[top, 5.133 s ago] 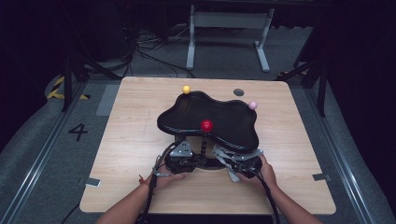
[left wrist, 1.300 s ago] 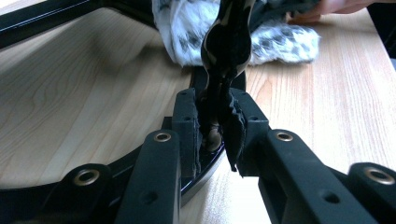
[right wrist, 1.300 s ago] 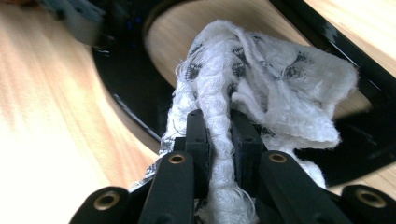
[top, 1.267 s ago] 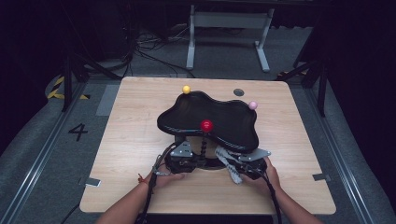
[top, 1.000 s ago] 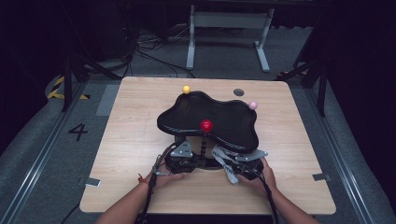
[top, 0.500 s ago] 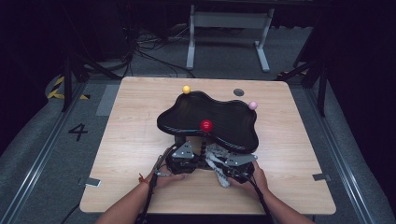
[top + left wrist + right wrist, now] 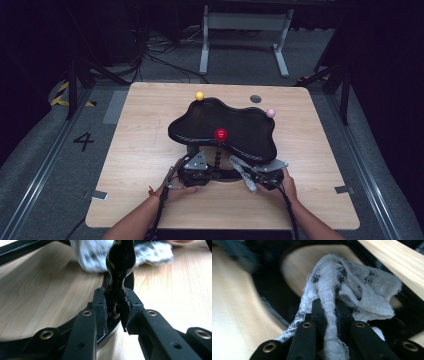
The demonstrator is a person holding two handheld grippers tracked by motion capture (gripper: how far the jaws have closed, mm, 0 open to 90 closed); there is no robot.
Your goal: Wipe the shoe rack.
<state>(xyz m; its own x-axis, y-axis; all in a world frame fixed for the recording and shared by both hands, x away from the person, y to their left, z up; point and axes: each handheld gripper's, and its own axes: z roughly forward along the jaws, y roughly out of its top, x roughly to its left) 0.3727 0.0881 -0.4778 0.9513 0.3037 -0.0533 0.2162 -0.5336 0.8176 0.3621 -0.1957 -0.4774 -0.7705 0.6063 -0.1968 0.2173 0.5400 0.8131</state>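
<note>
So the right gripper (image 7: 248,181), clamped tight on a white rag (image 7: 342,287), has slid in toward the middle of the black stand (image 7: 222,129) since a second ago. It was out by the right edge before; now the rag sits at the ring-shaped base (image 7: 75,322) on the table (image 7: 320,150). The left gripper (image 7: 116,307) hasn't budged, jaws pinched on the bumpy post (image 7: 120,262) to steady it. Looks like wiping around the base is underway, not finished.

left gripper (image 7: 117,311) clamped on glossy black stem (image 7: 120,262), white cloth (image 7: 150,253) at 12 o'clock, wooden desk (image 7: 37,290) beneath
</note>
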